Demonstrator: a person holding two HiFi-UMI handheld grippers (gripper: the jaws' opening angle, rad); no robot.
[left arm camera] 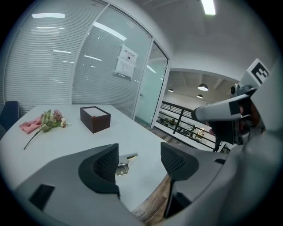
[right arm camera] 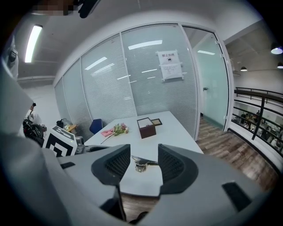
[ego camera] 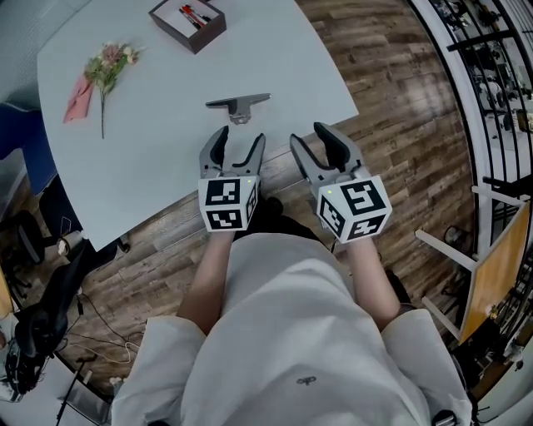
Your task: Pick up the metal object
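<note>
A grey metal object point(ego camera: 239, 105) with a flat bar and a short foot lies on the white table point(ego camera: 158, 158), near its front edge. The same metal object point(left arm camera: 124, 161) shows between the jaws in the left gripper view and as a small metal object point(right arm camera: 142, 163) in the right gripper view. My left gripper point(ego camera: 239, 143) hovers just short of it over the table edge, open and empty. Beside it, my right gripper point(ego camera: 311, 140) hangs open over the table's front edge, holding nothing.
A dark brown box point(ego camera: 188, 21) with pens stands at the table's far side. A pink flower sprig point(ego camera: 102, 73) lies at the left. Wooden floor point(ego camera: 400, 150) lies to the right, with a railing point(ego camera: 491, 75) beyond. A blue chair point(ego camera: 21, 141) stands at the left.
</note>
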